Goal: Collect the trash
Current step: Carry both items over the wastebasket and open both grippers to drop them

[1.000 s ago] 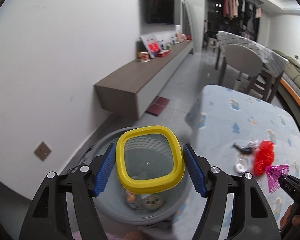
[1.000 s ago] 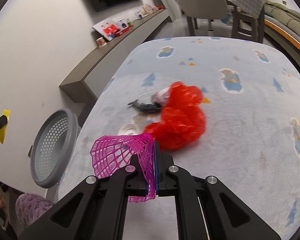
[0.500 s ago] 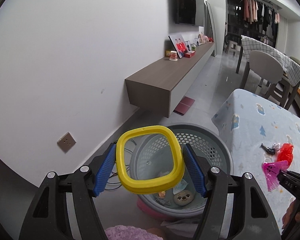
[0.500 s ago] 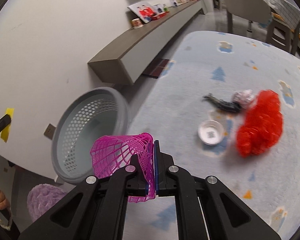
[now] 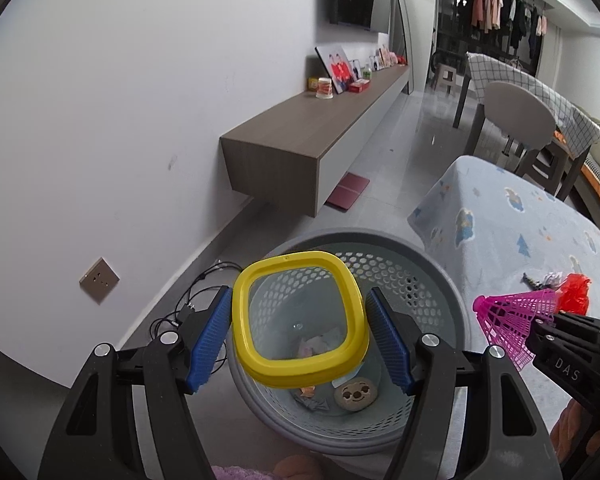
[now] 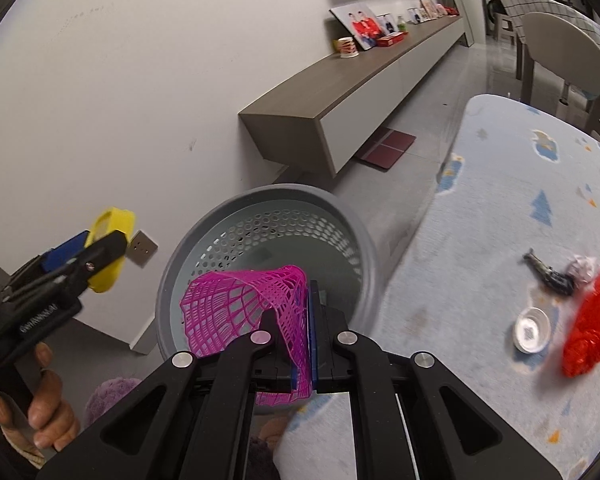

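Presently your left gripper point(image 5: 300, 334) has its blue pads point(image 5: 208, 340) clamped on the sides of a yellow-rimmed tub point(image 5: 300, 328), held over the mouth of the grey basket point(image 5: 452, 300). Your right gripper point(image 6: 310, 334) has its fingers pressed together on the skirt of a pink shuttlecock point(image 6: 240, 304), poised above the basket's near rim. Scraps already lie in the basket bottom. On the blue table cover point(image 6: 480, 208) a red net bag point(image 6: 592, 320), a white cap point(image 6: 532, 330) and a dark scrap point(image 6: 548, 272) remain uncollected. You are at the drop step; next, part each grip squarely over the opening, judged clear of the rim.
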